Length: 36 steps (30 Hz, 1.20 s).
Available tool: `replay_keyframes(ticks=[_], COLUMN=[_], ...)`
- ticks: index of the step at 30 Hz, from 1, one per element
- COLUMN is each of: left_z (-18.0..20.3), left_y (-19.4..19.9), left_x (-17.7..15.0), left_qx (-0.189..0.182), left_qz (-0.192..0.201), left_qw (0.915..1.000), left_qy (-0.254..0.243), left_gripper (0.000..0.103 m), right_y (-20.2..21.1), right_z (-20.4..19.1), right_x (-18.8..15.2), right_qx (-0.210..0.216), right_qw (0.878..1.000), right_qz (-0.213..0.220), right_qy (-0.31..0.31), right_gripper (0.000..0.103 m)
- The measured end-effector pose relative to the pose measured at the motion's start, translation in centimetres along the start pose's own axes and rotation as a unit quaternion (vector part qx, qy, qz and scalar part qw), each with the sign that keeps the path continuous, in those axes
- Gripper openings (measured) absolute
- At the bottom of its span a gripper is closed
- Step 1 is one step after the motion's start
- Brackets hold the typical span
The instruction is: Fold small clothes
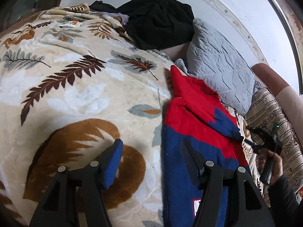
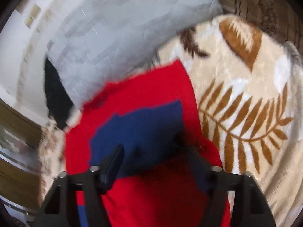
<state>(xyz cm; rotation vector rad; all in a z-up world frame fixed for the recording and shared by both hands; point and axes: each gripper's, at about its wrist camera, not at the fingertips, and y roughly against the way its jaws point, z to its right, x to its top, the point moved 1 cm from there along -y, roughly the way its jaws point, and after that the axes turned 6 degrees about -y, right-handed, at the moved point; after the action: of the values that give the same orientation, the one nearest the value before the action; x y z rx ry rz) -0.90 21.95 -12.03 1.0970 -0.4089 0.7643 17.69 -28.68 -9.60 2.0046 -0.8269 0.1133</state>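
A small red and blue knitted sweater (image 1: pixel 191 124) lies on a cream leaf-patterned blanket (image 1: pixel 79 94), partly folded with a blue-cuffed sleeve laid across it. My left gripper (image 1: pixel 151 162) is open and empty, straddling the sweater's left edge just above it. My right gripper shows in the left wrist view (image 1: pixel 265 141), held in a hand at the sweater's right side. In the blurred right wrist view my right gripper (image 2: pixel 149 151) is open over the sweater (image 2: pixel 144 104), with the blue sleeve (image 2: pixel 140 130) lying between its fingers, not clamped.
A grey quilted pillow (image 1: pixel 219 66) leans beside the sweater at the back right. A black garment (image 1: pixel 157 22) is heaped at the far end of the blanket. A striped patterned cover (image 1: pixel 269 111) and a white wall lie to the right.
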Motion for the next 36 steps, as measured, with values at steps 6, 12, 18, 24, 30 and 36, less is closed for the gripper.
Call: replay_keyframes(ticks=[6,12,18,24,30,36], left_z=[0.4,-0.1,0.6,2.8,8.7,14.3], left_y=[-0.3,-0.2,-0.2,-0.5,-3.6,-10.4], left_x=[-0.3,-0.3,-0.4,0.3,3.5,8.6], left_qx=[-0.002,0.001,0.000,-0.005,-0.027,-0.024], left_qz=[-0.005,-0.005,-0.008,-0.015,-0.028,-0.043], left_qw=[0.9999,1.0000,0.9998,0.9987,0.9925,0.9801], left_qy=[-0.012,-0.002,-0.018,-0.049,-0.116,-0.192], left_gripper=[0.064,0.064,0.064,0.064,0.065,0.065], right_y=[3.4,6.0,7.0,5.0,-0.1,-3.4], right_z=[-3.1,-7.4,-9.9,-7.5,-5.8,-3.1], right_x=[0.7,1.9,0.4,-1.3,-0.6,0.5], right_qx=[0.103,0.140,0.115,0.145,0.153,0.161], right_qw=[0.994,0.987,0.983,0.985,0.985,0.984], right_qz=[0.035,0.071,0.082,0.038,-0.026,-0.065], right_qy=[0.009,0.038,0.114,0.091,0.071,0.033], right_gripper=[0.073,0.073,0.091,0.091,0.091,0.091])
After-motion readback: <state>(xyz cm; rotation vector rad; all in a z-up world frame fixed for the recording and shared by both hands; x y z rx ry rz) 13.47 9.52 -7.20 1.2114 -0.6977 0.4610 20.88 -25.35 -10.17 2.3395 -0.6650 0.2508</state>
